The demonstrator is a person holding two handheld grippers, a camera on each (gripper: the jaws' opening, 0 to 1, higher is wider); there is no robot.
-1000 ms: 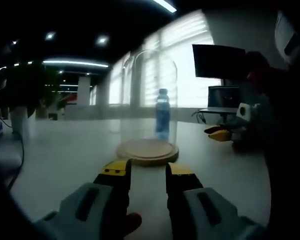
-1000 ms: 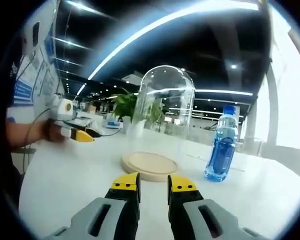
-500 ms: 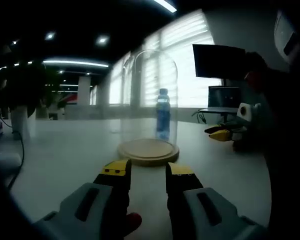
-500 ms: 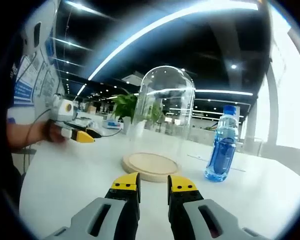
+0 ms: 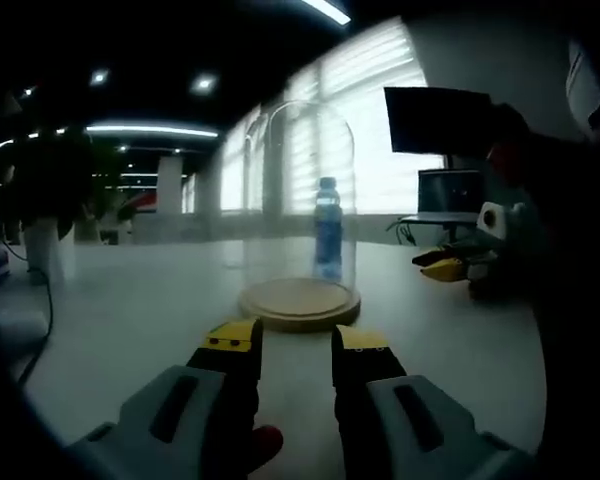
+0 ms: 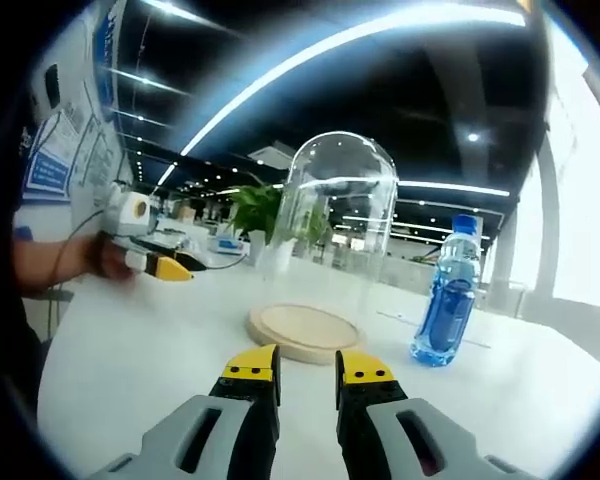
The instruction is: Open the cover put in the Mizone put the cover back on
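One domed clear-glass cover (image 6: 342, 240), round wooden base (image 6: 303, 333)

Broad white bench (image 6: 130, 370) spreading out, a leafy green potted plant (image 6: 260, 215) standing at its far edge, a dark flat monitor (image 5: 435, 120) mounted high, bright slatted window blinds (image 5: 380, 130) glowing behind it

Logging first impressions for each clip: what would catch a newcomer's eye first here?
A tall clear glass dome standing on a round wooden base in the middle of the white table, with nothing under it. Just beside it, outside the dome, stands a blue Mizone bottle, upright and capped. In the foreground the right claw points at the base with its yellow-tipped jaws slightly apart, and the left claw faces the dome from the other side.
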